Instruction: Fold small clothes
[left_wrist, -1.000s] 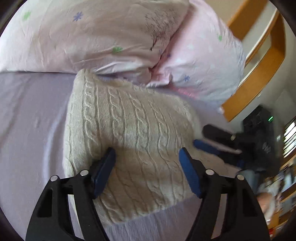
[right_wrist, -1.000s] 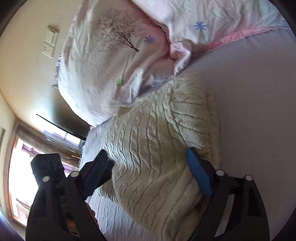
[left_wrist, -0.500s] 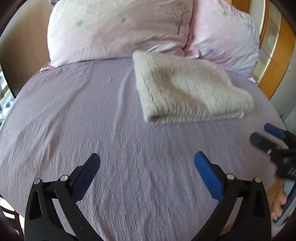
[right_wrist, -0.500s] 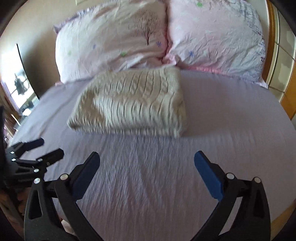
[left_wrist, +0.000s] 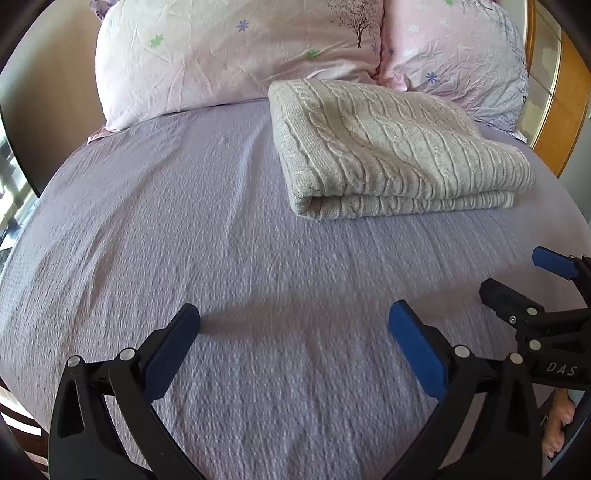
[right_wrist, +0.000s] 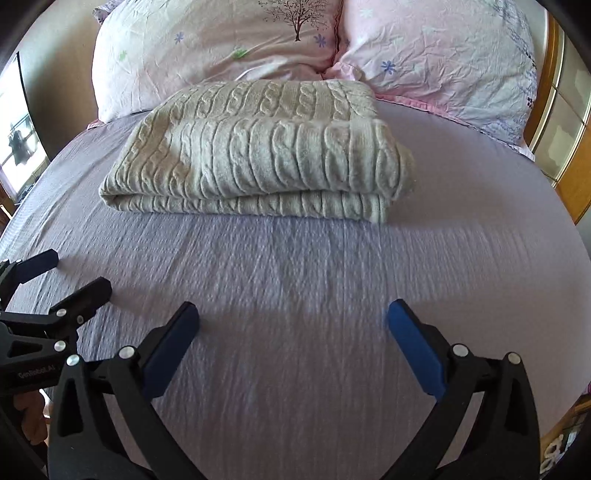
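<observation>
A: Since a second ago both tongs have pulled back off the sweater (left_wrist: 391, 147); it lies folded near the head edge of the bed (left_wrist: 184, 240), against the pillows (left_wrist: 236, 48).

B: Grips?

A: Left gripper (left_wrist: 293, 325) and right gripper (right_wrist: 291, 323) both released, holding nothing.

B: Bearing?

A: Straight ahead, well apart, long axis crosswise. Right looks nearer, I judge. Fold seems finished.

Both grippers, left (left_wrist: 293, 332) & right (right_wrist: 293, 328), pulled back off folded sweater (right_wrist: 258, 158), now open
</observation>
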